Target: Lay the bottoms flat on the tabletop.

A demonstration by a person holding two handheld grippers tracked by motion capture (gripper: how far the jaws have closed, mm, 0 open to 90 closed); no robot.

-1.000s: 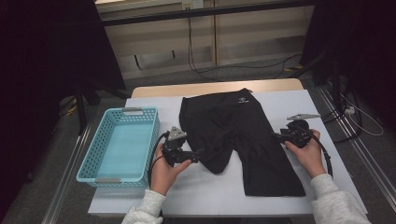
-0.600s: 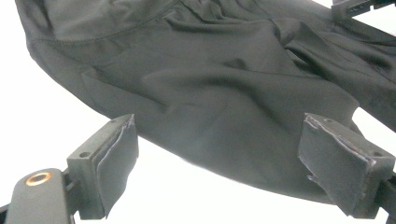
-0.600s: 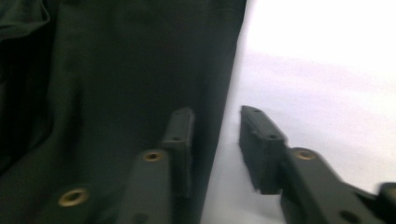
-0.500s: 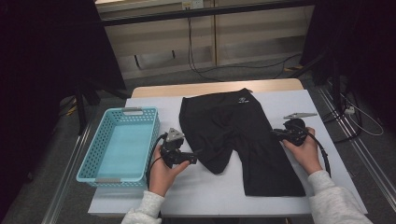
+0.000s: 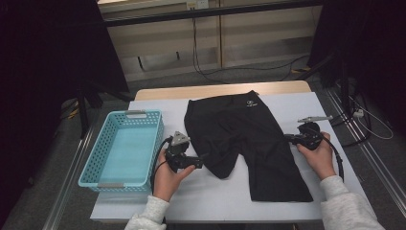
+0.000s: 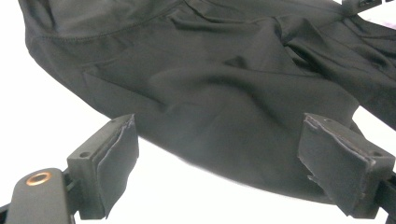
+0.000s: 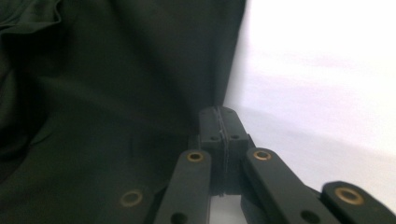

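A: Which way were the black shorts (image 5: 249, 139) lying?

B: Mid-table, waistband far, legs pointing near, a bit rumpled.

A: And the grippers?

B: Left gripper (image 5: 203, 156) sat level at the left leg hem, jaws wide, holding nothing. Right gripper (image 5: 288, 137) had just been closing, jaws together at the right edge; couldn't tell if fabric was pinched.

A light blue basket (image 5: 122, 148) sits at the left of the white table (image 5: 215, 191); cables (image 5: 210, 72) lie on the floor above.
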